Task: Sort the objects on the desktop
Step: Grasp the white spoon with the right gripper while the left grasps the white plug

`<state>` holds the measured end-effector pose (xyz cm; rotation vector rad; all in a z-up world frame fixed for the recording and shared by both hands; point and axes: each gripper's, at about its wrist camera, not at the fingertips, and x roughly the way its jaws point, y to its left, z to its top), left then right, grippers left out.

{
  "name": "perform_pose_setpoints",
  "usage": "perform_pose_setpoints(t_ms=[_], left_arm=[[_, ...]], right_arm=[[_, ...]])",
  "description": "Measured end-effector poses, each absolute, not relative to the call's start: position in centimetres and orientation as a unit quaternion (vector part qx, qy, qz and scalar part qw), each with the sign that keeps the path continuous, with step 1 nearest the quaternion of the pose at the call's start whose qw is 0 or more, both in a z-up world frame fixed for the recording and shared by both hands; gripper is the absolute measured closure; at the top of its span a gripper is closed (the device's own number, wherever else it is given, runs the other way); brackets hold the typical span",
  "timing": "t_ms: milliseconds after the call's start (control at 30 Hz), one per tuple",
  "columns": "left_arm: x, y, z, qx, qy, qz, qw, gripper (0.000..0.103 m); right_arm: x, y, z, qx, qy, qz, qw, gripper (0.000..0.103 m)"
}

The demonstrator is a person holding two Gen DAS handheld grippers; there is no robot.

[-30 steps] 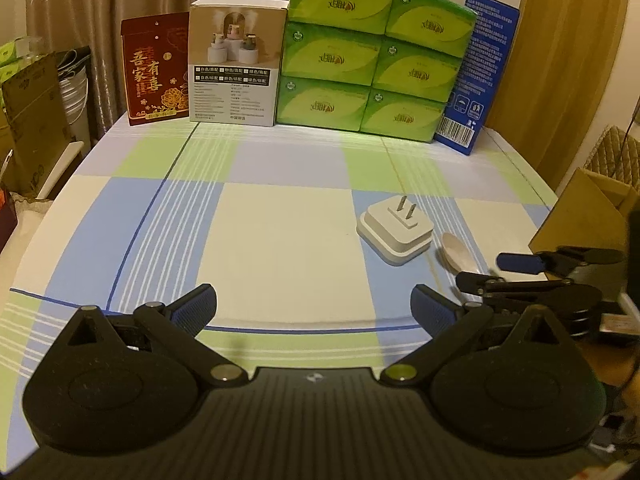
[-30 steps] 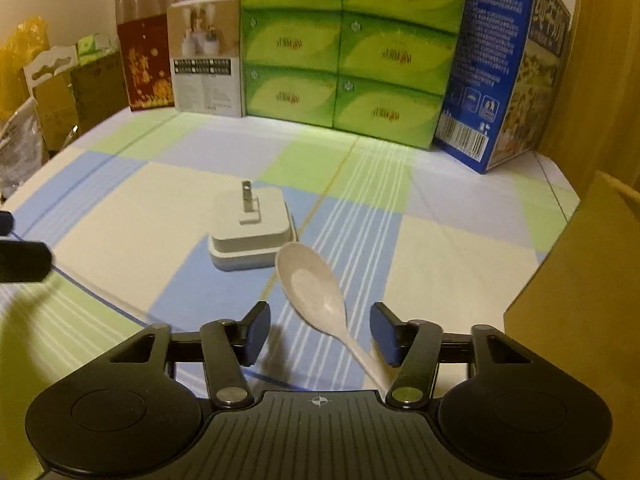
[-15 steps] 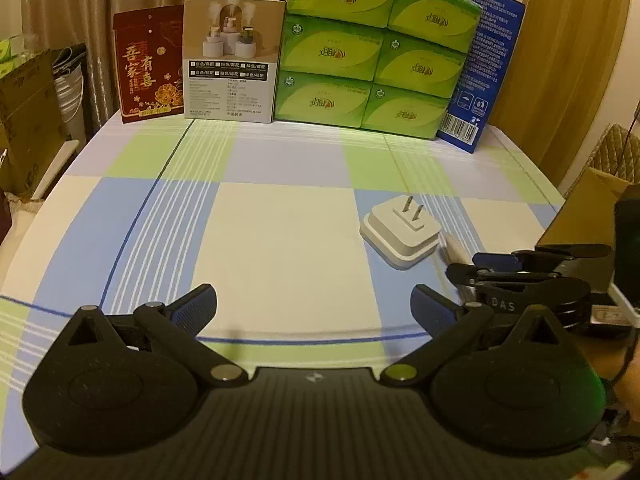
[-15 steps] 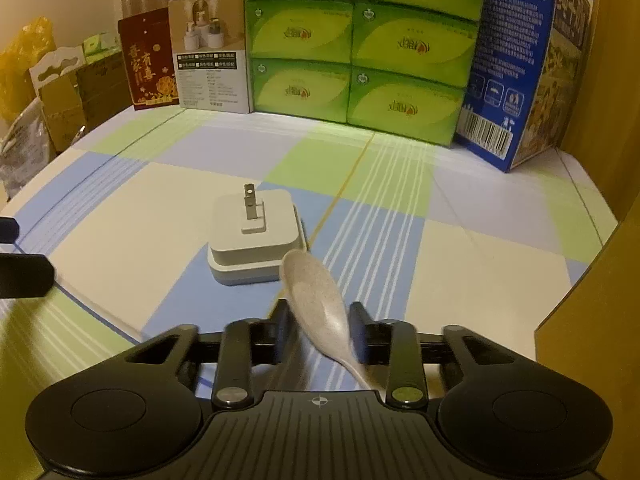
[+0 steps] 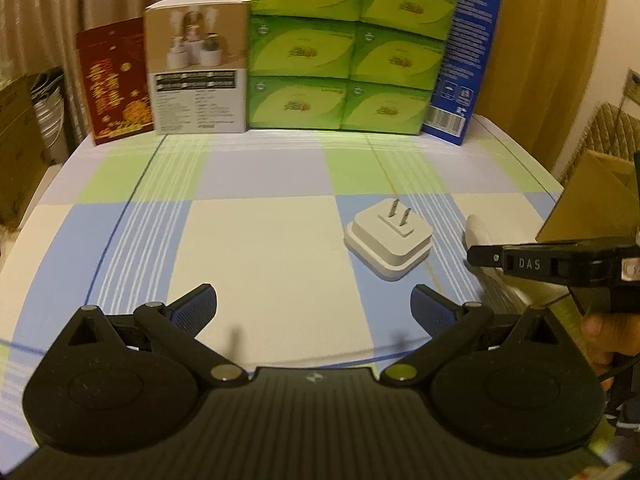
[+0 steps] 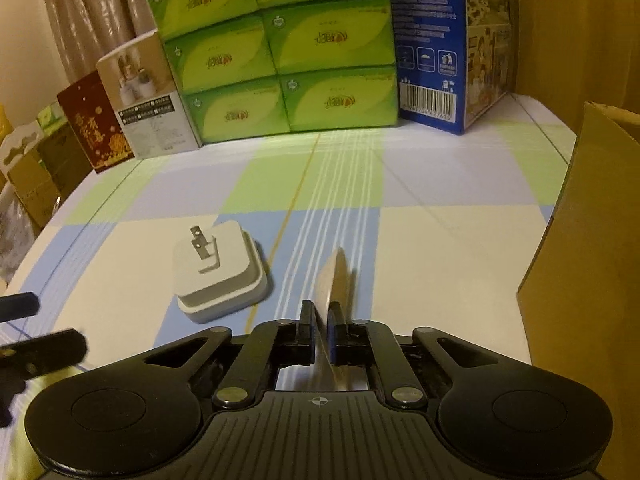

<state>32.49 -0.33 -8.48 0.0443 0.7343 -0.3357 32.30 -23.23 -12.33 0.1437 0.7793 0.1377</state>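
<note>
A cream plastic spoon [image 6: 335,280] is clamped by its handle in my right gripper [image 6: 320,326], its bowl turned on edge and lifted off the checked cloth. In the left wrist view the spoon's bowl [image 5: 477,230] pokes out above the right gripper [image 5: 500,258] at the right. A white plug adapter [image 6: 218,270] lies prongs up on the cloth just left of the spoon; the adapter [image 5: 389,239] shows ahead and right of my left gripper [image 5: 314,308]. The left gripper hangs open with nothing between its fingers.
Green tissue packs [image 5: 348,48], a white product box [image 5: 198,66], a red box [image 5: 114,80] and a blue box [image 5: 460,56] line the table's far edge. A brown cardboard box [image 6: 588,248] stands at the right edge. Boxes and bags crowd the left side beyond the table.
My right gripper closed on the spoon handle and lifted it, turning the bowl on edge. The left gripper stayed open and barely shifted.
</note>
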Motion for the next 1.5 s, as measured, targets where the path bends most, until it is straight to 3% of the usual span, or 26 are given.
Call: perform_pose_setpoints(t_ms=[433, 467, 533, 567, 600, 1000, 1033, 1167, 1500], left_arm=[[34.0, -2.6, -10.5, 0.089, 0.341, -0.225, 0.909, 0.002], [34.1, -2.6, -10.7, 0.09, 0.342, -0.226, 0.908, 0.002], [34.2, -2.6, -11.0, 0.091, 0.343, -0.227, 0.907, 0.002], [34.3, -2.6, -11.0, 0.091, 0.342, -0.228, 0.907, 0.002], [34.4, -2.6, -11.1, 0.091, 0.342, -0.231, 0.907, 0.002], [35.9, -2.6, -11.4, 0.096, 0.33, -0.237, 0.909, 0.002], [36.0, -2.5, -11.4, 0.095, 0.33, -0.238, 0.909, 0.002], [36.2, -2.5, -11.3, 0.09, 0.325, -0.243, 0.91, 0.002], [36.9, -5.2, -11.6, 0.135, 0.297, -0.288, 0.9, 0.002]], right_arm=[[32.3, -23.4, -12.2, 0.08, 0.368, 0.069, 0.924, 0.099], [32.2, -23.4, -12.2, 0.08, 0.366, 0.067, 0.925, 0.094], [32.2, -23.5, -12.2, 0.081, 0.365, 0.065, 0.925, 0.071], [32.1, -23.5, -12.2, 0.081, 0.364, 0.064, 0.926, 0.052], [32.0, -23.5, -12.3, 0.082, 0.362, 0.062, 0.926, 0.045], [31.9, -21.2, -13.4, -0.001, 0.345, 0.08, 0.935, 0.046], [31.9, -21.2, -13.5, -0.001, 0.344, 0.08, 0.936, 0.048], [31.9, -21.0, -13.5, -0.012, 0.341, 0.079, 0.937, 0.073], [32.1, -22.2, -13.1, 0.02, 0.352, 0.041, 0.935, 0.074]])
